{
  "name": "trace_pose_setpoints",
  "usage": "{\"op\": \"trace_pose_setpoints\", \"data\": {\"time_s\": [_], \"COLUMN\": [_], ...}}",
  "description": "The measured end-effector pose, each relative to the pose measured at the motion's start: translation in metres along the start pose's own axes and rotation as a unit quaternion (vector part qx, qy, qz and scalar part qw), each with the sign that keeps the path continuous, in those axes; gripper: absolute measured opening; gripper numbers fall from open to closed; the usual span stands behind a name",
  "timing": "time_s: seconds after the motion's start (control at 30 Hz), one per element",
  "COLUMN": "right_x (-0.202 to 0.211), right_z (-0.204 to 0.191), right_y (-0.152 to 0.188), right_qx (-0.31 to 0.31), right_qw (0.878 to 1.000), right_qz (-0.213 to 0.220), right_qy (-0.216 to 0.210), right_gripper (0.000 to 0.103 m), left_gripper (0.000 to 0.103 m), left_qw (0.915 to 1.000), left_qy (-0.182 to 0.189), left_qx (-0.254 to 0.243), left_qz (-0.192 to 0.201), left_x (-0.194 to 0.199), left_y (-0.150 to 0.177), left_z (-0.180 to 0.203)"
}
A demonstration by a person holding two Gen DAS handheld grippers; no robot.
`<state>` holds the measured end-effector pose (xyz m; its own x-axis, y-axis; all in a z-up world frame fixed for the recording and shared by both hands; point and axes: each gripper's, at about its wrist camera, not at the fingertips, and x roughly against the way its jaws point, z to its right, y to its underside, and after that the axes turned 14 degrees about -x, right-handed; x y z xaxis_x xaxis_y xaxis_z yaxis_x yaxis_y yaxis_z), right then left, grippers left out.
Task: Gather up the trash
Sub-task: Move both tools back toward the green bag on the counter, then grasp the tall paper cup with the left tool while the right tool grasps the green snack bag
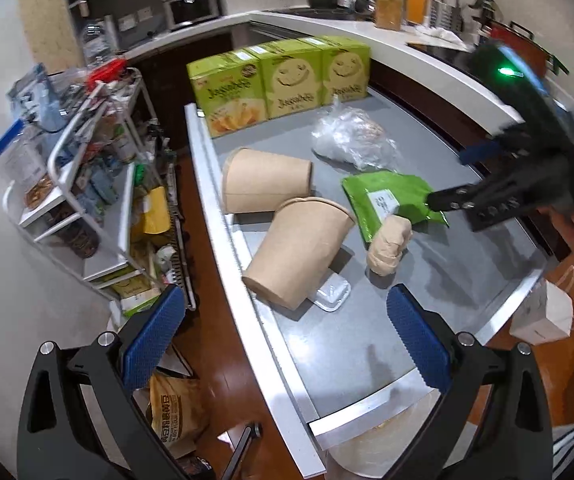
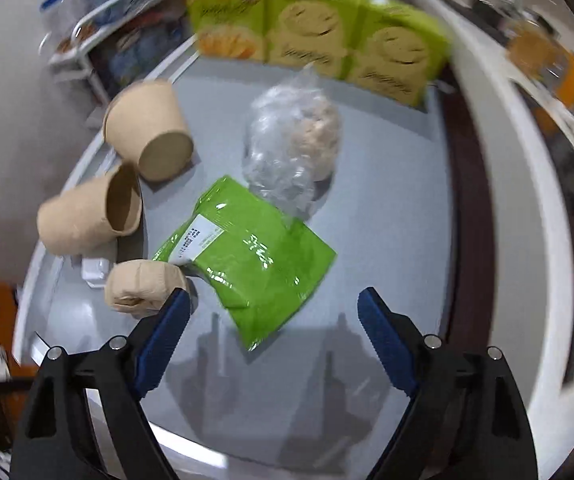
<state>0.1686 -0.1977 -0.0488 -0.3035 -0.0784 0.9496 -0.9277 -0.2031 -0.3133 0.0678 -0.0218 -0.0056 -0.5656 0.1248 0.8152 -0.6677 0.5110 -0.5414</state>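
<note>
Right gripper (image 2: 273, 312): jaws spread wide, empty, lined up over the near corner of the green pouch (image 2: 247, 256); seen from the left wrist, its tip sits at the pouch's right edge (image 1: 391, 200), contact unclear. Judged the next pick, since the pouch lies flat with a free edge to pinch. Left gripper (image 1: 287, 332): jaws also wide apart, empty, held back over the near table (image 1: 347, 344), likely waiting clear of the right. Trash is clustered mid-table: tan wad (image 2: 143, 284) touching the pouch's left side, two cups (image 2: 119, 176) tipped on their sides at left, clear bag (image 2: 293, 148) just beyond. Green boxes (image 1: 279, 80) stand along the far edge.
</note>
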Motion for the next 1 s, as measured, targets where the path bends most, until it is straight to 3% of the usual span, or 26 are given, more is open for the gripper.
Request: {"op": "trace_pose_setpoints", "data": {"time_s": [0.2, 0.33, 0.5, 0.53, 0.57, 0.6, 0.63, 0.7, 0.83, 0.93, 1.0], "right_x": [-0.029, -0.043, -0.055, -0.056, -0.056, -0.056, -0.054, -0.050, -0.040, -0.028, -0.015], "right_z": [-0.024, -0.033, -0.035, -0.034, -0.034, -0.033, -0.033, -0.029, -0.024, -0.022, -0.019], "right_y": [-0.008, -0.015, -0.026, -0.026, -0.026, -0.025, -0.022, -0.015, 0.006, 0.027, 0.038], "right_qx": [0.125, 0.154, 0.127, 0.115, 0.107, 0.103, 0.099, 0.095, 0.072, 0.053, 0.042], "right_qw": [0.991, 0.987, 0.989, 0.989, 0.989, 0.989, 0.989, 0.989, 0.991, 0.990, 0.991], "right_qz": [-0.040, -0.053, -0.066, -0.074, -0.079, -0.084, -0.088, -0.092, -0.104, -0.119, -0.110], "right_qy": [0.005, 0.009, -0.028, -0.046, -0.055, -0.062, -0.066, -0.060, -0.049, -0.046, -0.060], "right_gripper": [0.085, 0.085, 0.085, 0.082, 0.072, 0.070, 0.069, 0.067, 0.063, 0.063, 0.074], "left_gripper": [0.101, 0.101, 0.101, 0.101, 0.101, 0.101, 0.101, 0.101, 0.101, 0.101, 0.101], "left_qw": [0.9975, 0.9947, 0.9900, 0.9876, 0.9838, 0.9809, 0.9815, 0.9740, 0.9662, 0.9646, 0.9688], "left_qy": [0.059, 0.088, 0.129, 0.143, 0.163, 0.176, 0.176, 0.208, 0.236, 0.249, 0.236], "left_qx": [-0.034, -0.038, -0.003, 0.010, 0.027, 0.039, 0.044, 0.063, 0.079, 0.069, 0.060], "left_qz": [-0.020, -0.036, -0.058, -0.064, -0.070, -0.073, -0.061, -0.065, -0.066, -0.053, -0.045], "left_x": [-0.030, -0.054, -0.089, -0.097, -0.103, -0.107, -0.105, -0.107, -0.101, -0.087, -0.078], "left_y": [-0.010, -0.019, -0.024, -0.023, -0.021, -0.020, -0.021, -0.019, -0.012, -0.010, -0.010], "left_z": [-0.014, -0.025, -0.038, -0.040, -0.042, -0.042, -0.042, -0.039, -0.022, -0.009, -0.007]}}
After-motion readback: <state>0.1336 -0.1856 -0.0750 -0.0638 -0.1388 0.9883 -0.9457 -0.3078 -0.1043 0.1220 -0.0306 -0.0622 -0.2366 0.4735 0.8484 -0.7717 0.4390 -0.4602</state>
